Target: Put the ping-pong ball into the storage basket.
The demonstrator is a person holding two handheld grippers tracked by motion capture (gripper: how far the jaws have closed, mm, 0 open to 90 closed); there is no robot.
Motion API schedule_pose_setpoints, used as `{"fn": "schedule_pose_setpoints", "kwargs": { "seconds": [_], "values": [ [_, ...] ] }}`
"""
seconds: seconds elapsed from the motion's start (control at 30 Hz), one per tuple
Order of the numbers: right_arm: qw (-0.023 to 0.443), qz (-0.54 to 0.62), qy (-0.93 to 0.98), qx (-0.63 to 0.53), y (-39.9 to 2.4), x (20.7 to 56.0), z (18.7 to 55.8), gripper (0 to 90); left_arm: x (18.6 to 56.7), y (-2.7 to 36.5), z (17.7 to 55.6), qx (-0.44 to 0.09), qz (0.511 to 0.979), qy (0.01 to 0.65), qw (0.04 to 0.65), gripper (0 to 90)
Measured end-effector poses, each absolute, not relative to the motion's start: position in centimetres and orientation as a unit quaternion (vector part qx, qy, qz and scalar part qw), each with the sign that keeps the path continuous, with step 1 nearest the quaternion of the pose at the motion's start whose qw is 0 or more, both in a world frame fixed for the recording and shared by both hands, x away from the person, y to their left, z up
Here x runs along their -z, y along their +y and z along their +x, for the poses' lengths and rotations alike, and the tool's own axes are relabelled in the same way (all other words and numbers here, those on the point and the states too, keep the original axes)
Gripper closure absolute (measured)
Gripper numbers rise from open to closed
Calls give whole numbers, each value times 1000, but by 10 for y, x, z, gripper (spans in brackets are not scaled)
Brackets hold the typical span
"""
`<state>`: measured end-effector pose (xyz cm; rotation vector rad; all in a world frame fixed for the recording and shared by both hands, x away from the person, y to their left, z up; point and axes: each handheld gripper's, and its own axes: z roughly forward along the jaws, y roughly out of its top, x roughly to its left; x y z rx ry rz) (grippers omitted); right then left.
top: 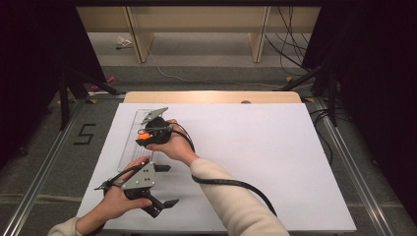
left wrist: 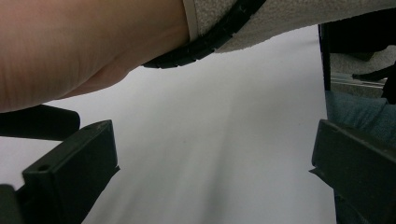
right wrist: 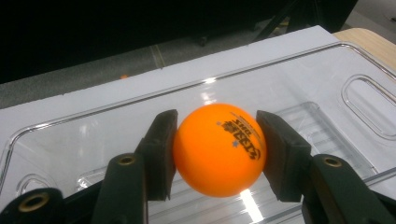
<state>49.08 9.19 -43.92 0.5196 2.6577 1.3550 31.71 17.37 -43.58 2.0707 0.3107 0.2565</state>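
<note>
An orange ball [right wrist: 218, 149] with black print sits pinched between the two black pads of my right gripper [right wrist: 217, 151], held above a clear plastic tray [right wrist: 299, 84]. From above, the same ball [top: 142, 136] shows as an orange spot at the right gripper [top: 147, 133], over the tray [top: 129, 142] on the left side of the white sheet. My left gripper [top: 168, 185] rests low near the table's front left, jaws wide apart with nothing between them. In the left gripper view the jaws stand apart over bare white sheet, with the other forearm crossing above.
The white sheet [top: 246, 157] covers most of the wooden table. Black cables trail from both grippers across the near part of the sheet. Dark curtains and stand legs flank the table; shelving stands on the floor beyond.
</note>
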Motion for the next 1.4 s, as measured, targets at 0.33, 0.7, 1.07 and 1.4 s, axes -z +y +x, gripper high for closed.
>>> {"fn": "schedule_pose_setpoints", "kwargs": {
  "seconds": [0.33, 0.7, 1.07, 1.4],
  "values": [
    [60, 169, 878, -443, 95, 441, 492, 496, 436, 174, 317, -105, 854, 128, 493, 0],
    [72, 180, 868, -458, 90, 434, 491, 272, 436, 174, 317, -105, 854, 128, 494, 0],
    [90, 205, 847, -482, 61, 420, 491, 164, 436, 174, 317, -105, 853, 129, 494, 0],
    [103, 225, 842, -479, 24, 418, 487, 164, 436, 174, 317, -105, 852, 132, 495, 0]
  ]
}}
